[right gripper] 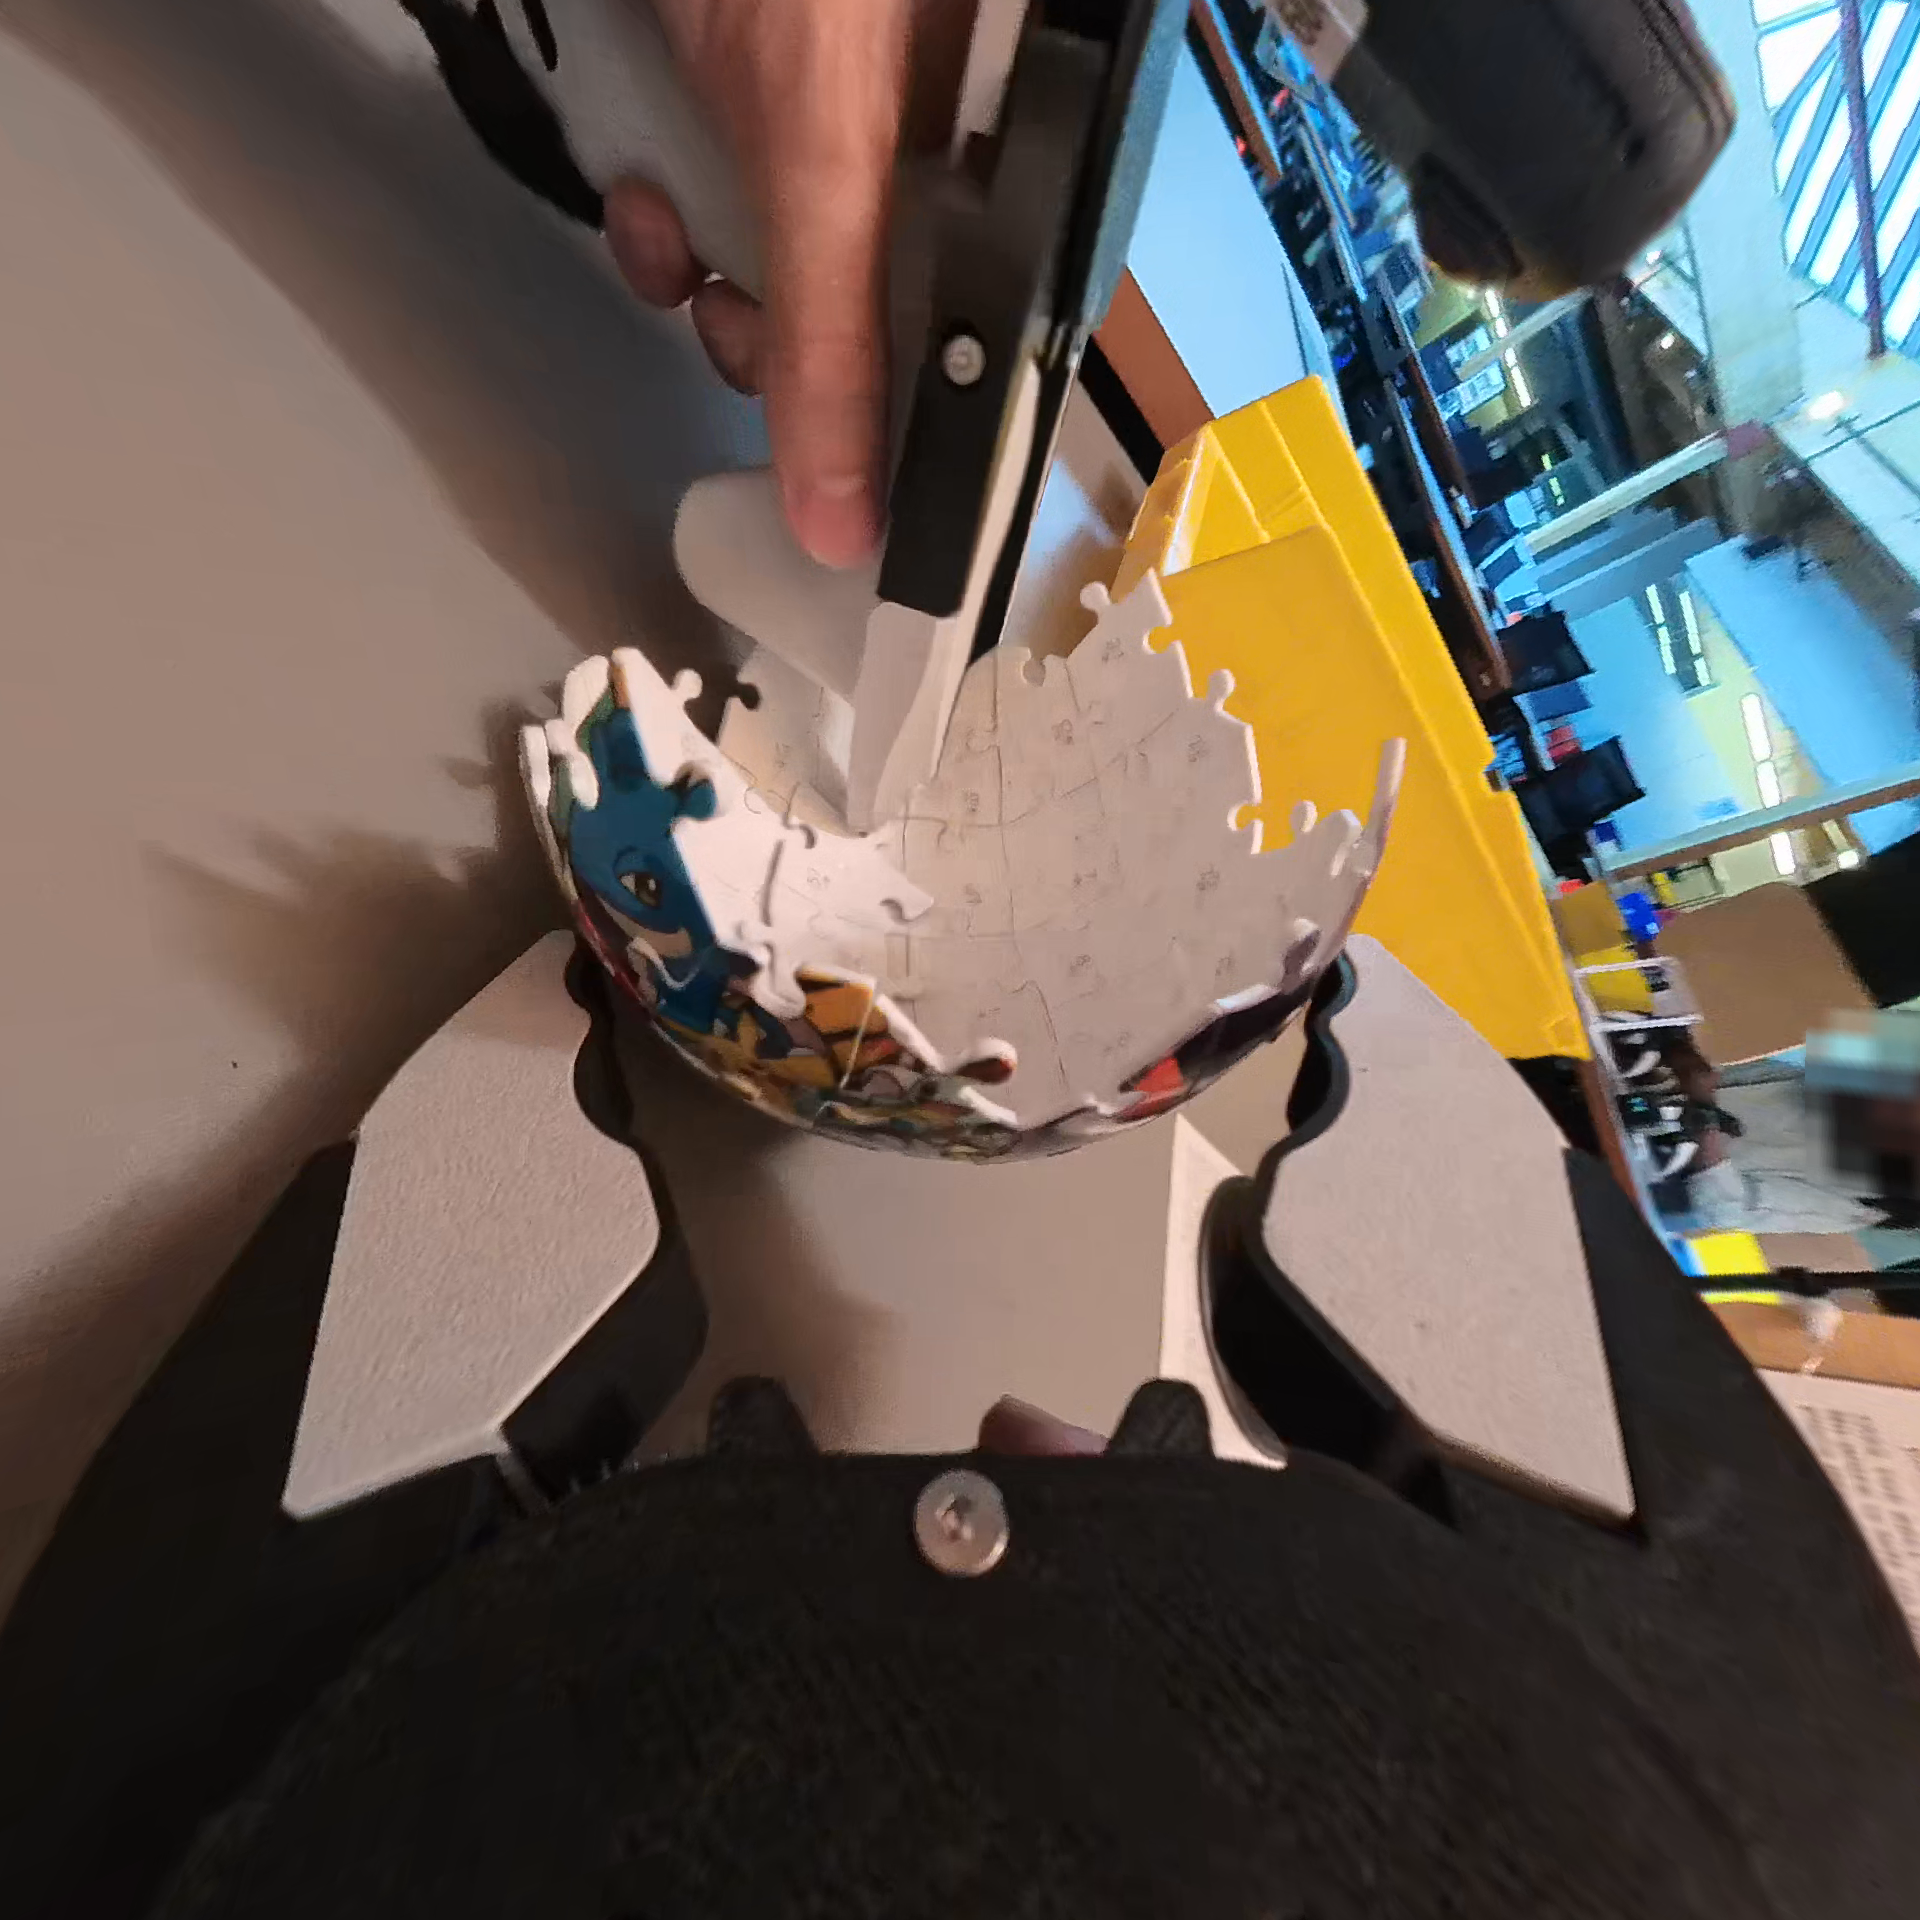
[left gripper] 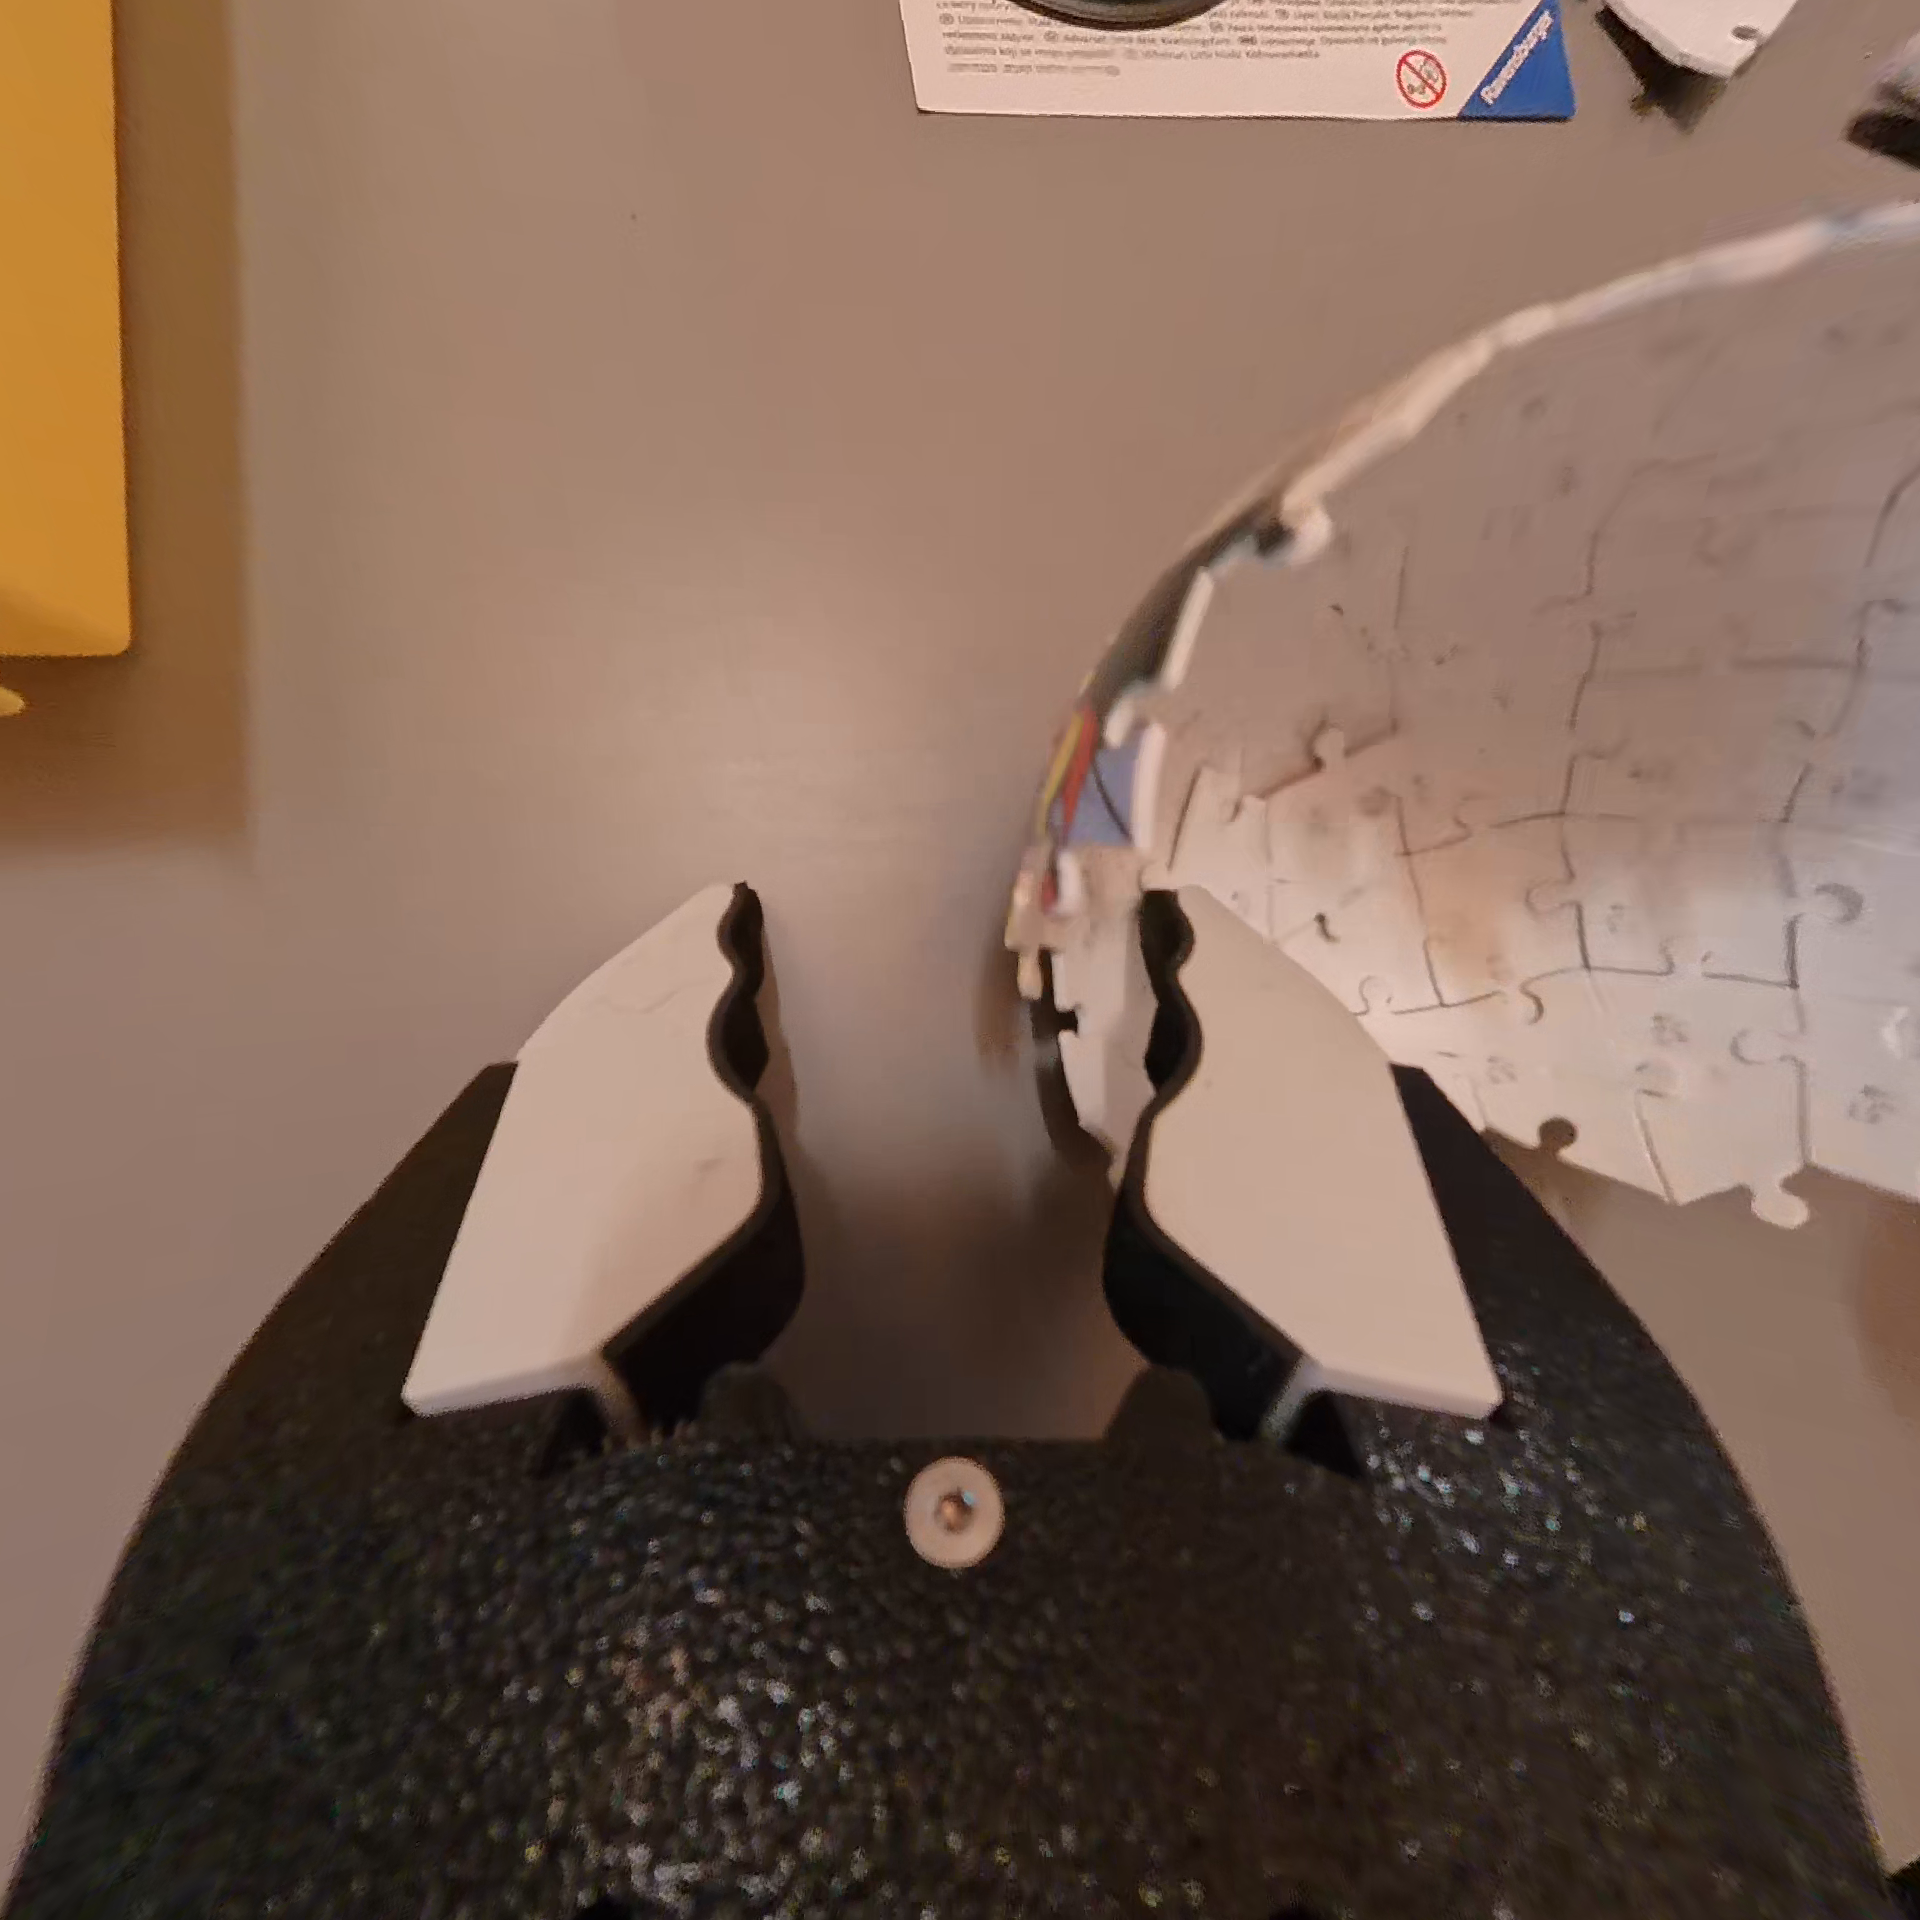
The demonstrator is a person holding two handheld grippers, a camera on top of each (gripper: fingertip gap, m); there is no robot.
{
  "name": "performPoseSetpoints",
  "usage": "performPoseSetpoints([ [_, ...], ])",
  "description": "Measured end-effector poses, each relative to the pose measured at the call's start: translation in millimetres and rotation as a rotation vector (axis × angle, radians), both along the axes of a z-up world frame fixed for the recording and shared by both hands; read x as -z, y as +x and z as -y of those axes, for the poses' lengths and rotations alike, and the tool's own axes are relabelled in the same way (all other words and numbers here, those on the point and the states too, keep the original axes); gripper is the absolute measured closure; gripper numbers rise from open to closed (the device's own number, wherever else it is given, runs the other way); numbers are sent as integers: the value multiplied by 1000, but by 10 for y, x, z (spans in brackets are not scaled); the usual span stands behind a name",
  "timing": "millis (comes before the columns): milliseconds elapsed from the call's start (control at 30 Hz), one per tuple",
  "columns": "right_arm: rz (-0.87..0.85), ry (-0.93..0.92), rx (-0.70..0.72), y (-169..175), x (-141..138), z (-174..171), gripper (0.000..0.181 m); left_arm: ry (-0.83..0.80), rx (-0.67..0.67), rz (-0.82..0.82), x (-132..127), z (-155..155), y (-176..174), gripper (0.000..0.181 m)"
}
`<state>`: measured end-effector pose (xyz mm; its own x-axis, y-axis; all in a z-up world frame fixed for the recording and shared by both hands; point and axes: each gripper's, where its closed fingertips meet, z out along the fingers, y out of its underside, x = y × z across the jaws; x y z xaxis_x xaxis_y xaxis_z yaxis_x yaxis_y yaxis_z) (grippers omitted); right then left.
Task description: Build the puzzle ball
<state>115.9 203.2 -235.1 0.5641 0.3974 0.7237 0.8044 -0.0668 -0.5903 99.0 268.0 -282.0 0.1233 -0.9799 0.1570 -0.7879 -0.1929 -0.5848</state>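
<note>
A yellow bin (left gripper: pixel 57 322) fills the left edge of the left wrist view, with bare grey table (left gripper: pixel 623 520) between it and the left gripper (left gripper: pixel 951 909), whose jaws stand spread with nothing between them. The right fingertip lies at the jagged rim of the half-built puzzle ball (left gripper: pixel 1558 831), its white inside facing the camera. At the top edge lie a printed leaflet (left gripper: pixel 1236 57) and a loose white piece (left gripper: pixel 1694 31).

In the right wrist view, open table (right gripper: pixel 260 623) runs along the left. The right gripper (right gripper: pixel 961 977) has its jaws spread wide around the ball (right gripper: pixel 1039 935), a fingertip against each outer side of the bowl-shaped shell; the grip cannot be judged firm or loose. The shell's toothed rim points up, printed colours outside. From above, a hand (right gripper: pixel 800 260) holds the left gripper (right gripper: pixel 894 769), its fingers reaching down into the shell. Yellow bins (right gripper: pixel 1351 675) stand just beyond the ball at right, near the table's edge.
</note>
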Motion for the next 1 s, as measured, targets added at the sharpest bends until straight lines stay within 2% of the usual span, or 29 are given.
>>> performPoseSetpoints([
  [233,138,17,31,-101,-23,24,56,-73,-85,8,-32,-22,-75,104],
  [367,255,26,54,-147,-42,41,56,-103,-180,24,-48,-21,-139,101],
  [500,347,18,88,-189,-56,55,56,-42,-204,19,-22,84,-230,90],
  [600,363,17,101,-228,-65,52,56,35,-206,13,16,100,-263,88],
  [733,377,24,101,-281,-70,54,56,36,-226,26,19,116,-227,81],
  [1000,392,31,101,-310,-69,65,56,61,-228,9,36,100,-236,80],
])
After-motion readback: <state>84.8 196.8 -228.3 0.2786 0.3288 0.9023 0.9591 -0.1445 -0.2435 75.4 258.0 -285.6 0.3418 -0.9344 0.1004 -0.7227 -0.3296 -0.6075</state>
